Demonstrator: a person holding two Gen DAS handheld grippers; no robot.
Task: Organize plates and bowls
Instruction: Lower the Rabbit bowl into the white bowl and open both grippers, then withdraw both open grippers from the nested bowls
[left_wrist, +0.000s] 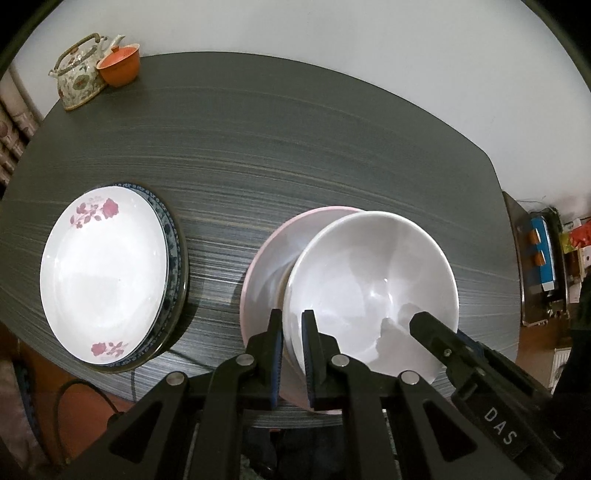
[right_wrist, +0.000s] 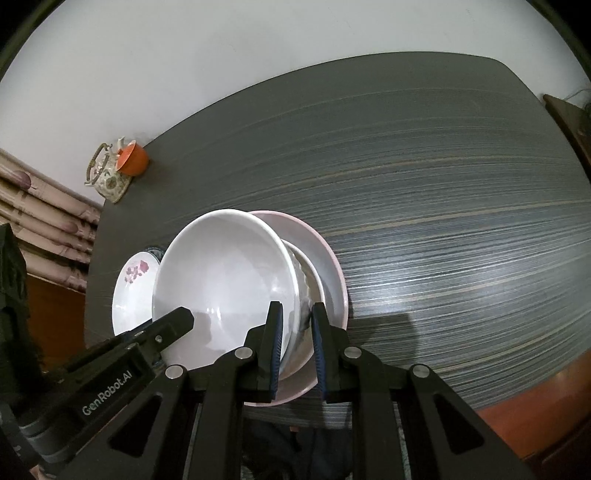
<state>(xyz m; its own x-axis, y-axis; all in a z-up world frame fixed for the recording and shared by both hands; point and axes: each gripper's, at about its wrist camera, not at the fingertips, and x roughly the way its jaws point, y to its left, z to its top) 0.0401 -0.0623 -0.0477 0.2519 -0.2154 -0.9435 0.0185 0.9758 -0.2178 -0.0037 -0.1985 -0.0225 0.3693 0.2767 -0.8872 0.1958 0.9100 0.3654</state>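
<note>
Two grippers pinch one white bowl (left_wrist: 369, 288) by opposite rims: the left gripper (left_wrist: 292, 354) clamps its near-left wall, the right gripper (right_wrist: 297, 350) its right wall. The bowl sits tilted inside a pink bowl (left_wrist: 266, 258) on the grey table (left_wrist: 295, 147). Left of them, one floral plate (left_wrist: 103, 273) tops a blue-patterned plate (left_wrist: 173, 240).

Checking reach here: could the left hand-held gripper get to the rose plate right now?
Probably not yet: the left hand-held gripper is clamped on the white bowl. The table toward the rose plate is bare.
</note>
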